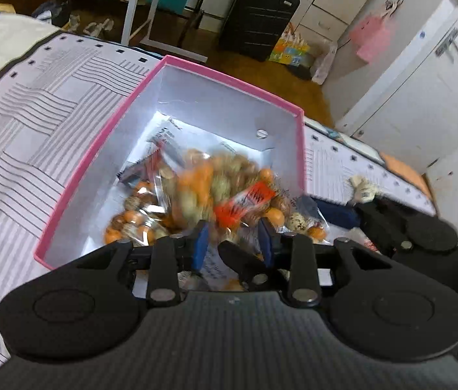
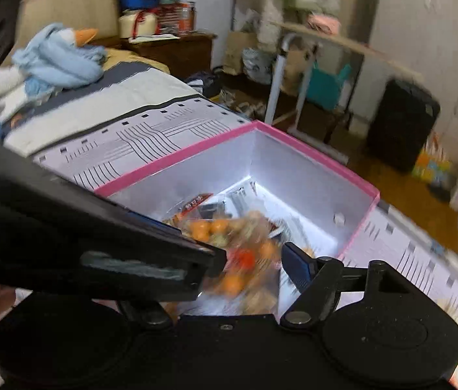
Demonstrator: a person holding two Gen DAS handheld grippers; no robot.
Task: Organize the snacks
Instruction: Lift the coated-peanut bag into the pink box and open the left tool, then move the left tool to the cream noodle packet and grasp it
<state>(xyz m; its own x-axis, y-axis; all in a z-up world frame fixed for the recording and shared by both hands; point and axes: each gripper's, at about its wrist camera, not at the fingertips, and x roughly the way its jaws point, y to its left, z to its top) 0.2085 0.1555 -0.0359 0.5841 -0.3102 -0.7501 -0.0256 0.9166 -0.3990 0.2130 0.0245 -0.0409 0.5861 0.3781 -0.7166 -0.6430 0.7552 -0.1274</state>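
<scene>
A pink box [image 1: 92,162] with white inner walls sits on a striped bedspread [image 1: 27,123]. Inside it lie clear snack bags of orange and brown round pieces [image 1: 203,188], one with an orange-red label [image 1: 245,204]. My left gripper [image 1: 234,243] hangs over the box's near edge, its blue pads apart, with the blurred bag just in front of them. The box [image 2: 297,149] and the snack bag [image 2: 242,253] also show in the right wrist view. My right gripper [image 2: 255,260] is open over the box, and the left gripper's black body crosses in front of its left finger.
A black suitcase [image 1: 258,16], a white metal rack [image 1: 134,9] and white cabinets [image 1: 424,81] stand on the wooden floor beyond the bed. A blue and white plush toy [image 2: 57,61] lies on the bed's far side. A small white object [image 1: 363,188] lies on the bedspread, right of the box.
</scene>
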